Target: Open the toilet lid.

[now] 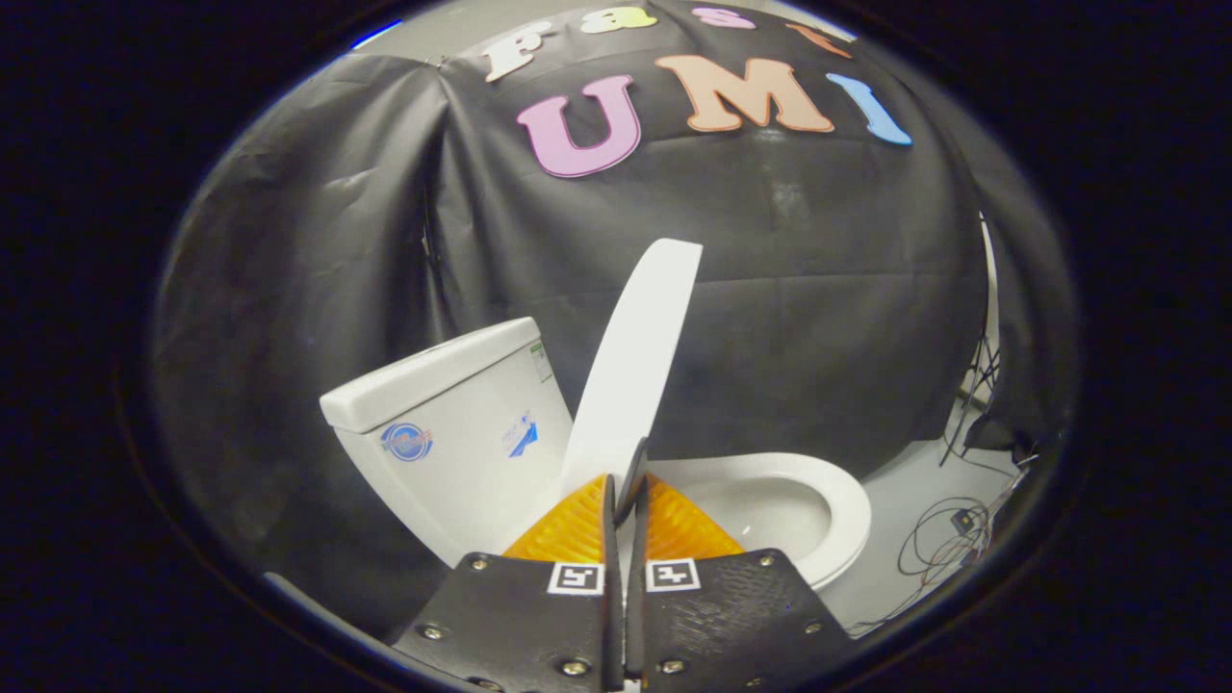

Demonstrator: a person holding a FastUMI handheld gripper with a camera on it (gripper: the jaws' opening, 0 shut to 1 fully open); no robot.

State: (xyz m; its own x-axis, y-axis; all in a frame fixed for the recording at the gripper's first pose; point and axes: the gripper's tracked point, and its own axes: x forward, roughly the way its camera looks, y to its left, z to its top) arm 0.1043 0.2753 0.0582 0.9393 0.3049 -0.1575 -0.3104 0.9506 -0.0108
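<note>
A white toilet stands ahead of me, its tank (452, 423) to the left and its seat ring and bowl (818, 510) to the right. The white lid (630, 366) is raised, nearly upright, leaning back toward the tank. My gripper (626, 486) sits at the lid's lower edge with its two fingers pressed close together. A thin dark edge at the base of the lid seems caught between the fingertips. The lid's hinge is hidden behind the fingers.
Black cloth walls close in behind and to both sides of the toilet. Loose cables (948, 539) lie on the pale floor to the right of the bowl. Stickers mark the tank's side.
</note>
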